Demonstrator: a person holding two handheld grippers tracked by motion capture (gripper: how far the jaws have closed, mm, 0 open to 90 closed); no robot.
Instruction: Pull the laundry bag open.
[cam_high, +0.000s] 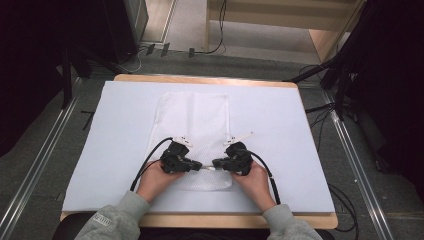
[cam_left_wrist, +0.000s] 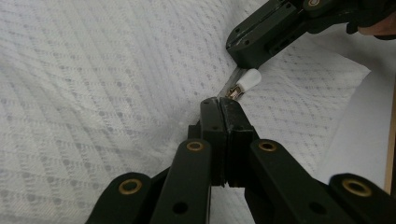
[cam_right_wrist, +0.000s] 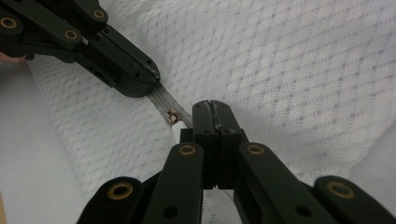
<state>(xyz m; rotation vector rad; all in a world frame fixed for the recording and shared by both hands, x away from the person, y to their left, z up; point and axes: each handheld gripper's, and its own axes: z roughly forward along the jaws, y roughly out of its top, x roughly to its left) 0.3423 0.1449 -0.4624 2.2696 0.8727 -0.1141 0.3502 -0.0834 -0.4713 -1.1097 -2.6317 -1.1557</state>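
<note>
A white mesh zip bag lies flat on the white sheet, its near edge between my two grippers. They face each other tip to tip along that edge. My left gripper is shut on the grey zipper strip. From the other side, my right gripper is shut on the same strip. The brass slider and its white pull tab sit in the short gap between the jaw tips. Whether the right jaws also pinch the tab is hidden.
A white sheet covers the wooden table, with bare sheet on both sides of the bag. Black cables trail from both grippers toward the near edge. Floor rails, cables and dark stands surround the table.
</note>
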